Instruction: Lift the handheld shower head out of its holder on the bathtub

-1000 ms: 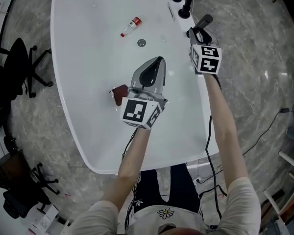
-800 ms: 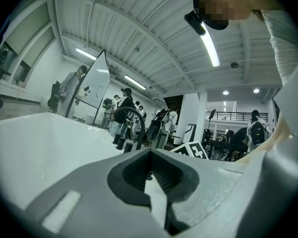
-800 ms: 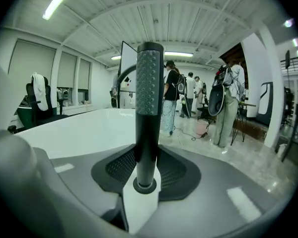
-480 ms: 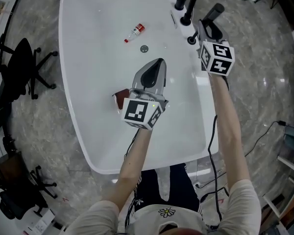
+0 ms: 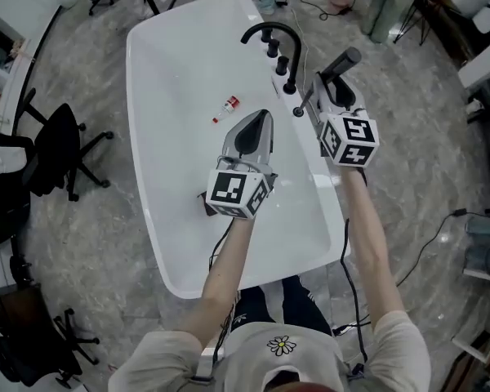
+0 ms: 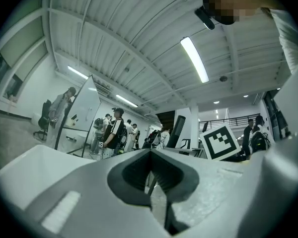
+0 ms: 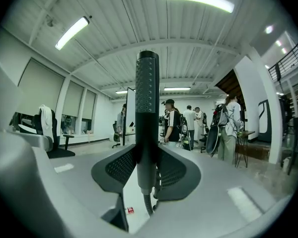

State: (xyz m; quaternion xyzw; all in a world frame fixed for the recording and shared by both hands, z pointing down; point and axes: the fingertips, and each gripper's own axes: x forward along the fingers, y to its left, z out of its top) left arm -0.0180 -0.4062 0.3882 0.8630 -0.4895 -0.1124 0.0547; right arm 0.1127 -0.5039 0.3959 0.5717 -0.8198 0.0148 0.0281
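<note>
White bathtub [image 5: 180,162], long and oval, running away from the person. On the bathtub's right rim, toward the far end: black faucet [image 5: 269,33], with the small dark holder [image 5: 298,112] just nearer the person.

Right gripper [image 5: 335,88] just outside that right rim, beside the holder, clamped on the lower handle of the handheld shower head [image 5: 343,61]. In the right gripper view, jaws pressed on both sides of the handle, hose [image 7: 146,205] trailing below. Appears lifted clear of the holder, so the task looks close to done.

Shower head's long axis in line with the gripper's jaws: spray end pointing away from the person and outward from the bathtub's rim, hose end back toward the holder. Any further lift likely best along that axis, up and off the rim, minding slack in the hose.

Left gripper [image 5: 257,125] over the middle of the bathtub's inside, jaws together on nothing, farther from the holder than the right.

Small bottle [image 5: 229,104] on the bathtub's floor, just beyond the left gripper.
</note>
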